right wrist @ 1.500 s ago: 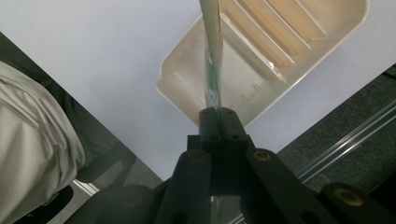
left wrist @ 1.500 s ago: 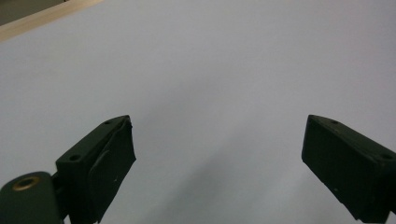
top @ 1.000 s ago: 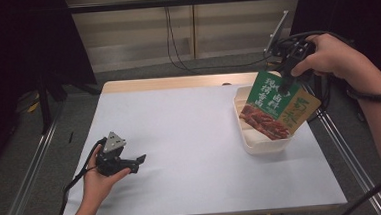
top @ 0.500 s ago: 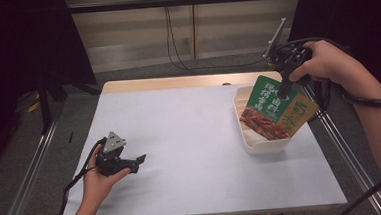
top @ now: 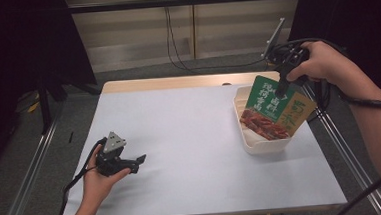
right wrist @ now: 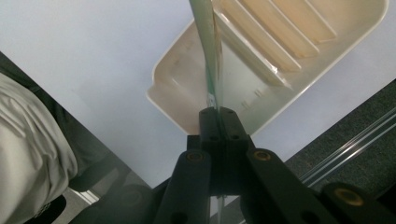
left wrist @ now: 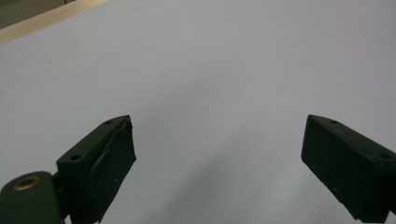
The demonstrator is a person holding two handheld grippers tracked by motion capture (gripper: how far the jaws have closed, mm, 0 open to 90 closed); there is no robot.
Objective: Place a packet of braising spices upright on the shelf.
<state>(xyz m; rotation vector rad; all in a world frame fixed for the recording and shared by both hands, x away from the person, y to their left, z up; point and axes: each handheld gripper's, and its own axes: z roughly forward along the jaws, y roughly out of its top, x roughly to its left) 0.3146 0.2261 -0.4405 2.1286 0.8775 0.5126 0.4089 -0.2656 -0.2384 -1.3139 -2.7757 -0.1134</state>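
Note:
My right gripper points down at the table's right side and is shut on the top edge of a flat green food packet with a meat picture; an orange-yellow packet shows behind it. The packets hang tilted over a cream slotted tray. In the right gripper view the jaws pinch the thin packet edge above the tray. My left gripper rests low on the white table near the front left, jaws wide apart with nothing between them.
The white table has a wooden strip along its far edge. Metal rails run beside the table on both sides. Dark curtains and cables stand behind. A person's trouser leg shows below the table edge.
The right hand has shifted the held packets slightly left and down toward the tray. The left hand and its gripper have stayed put.

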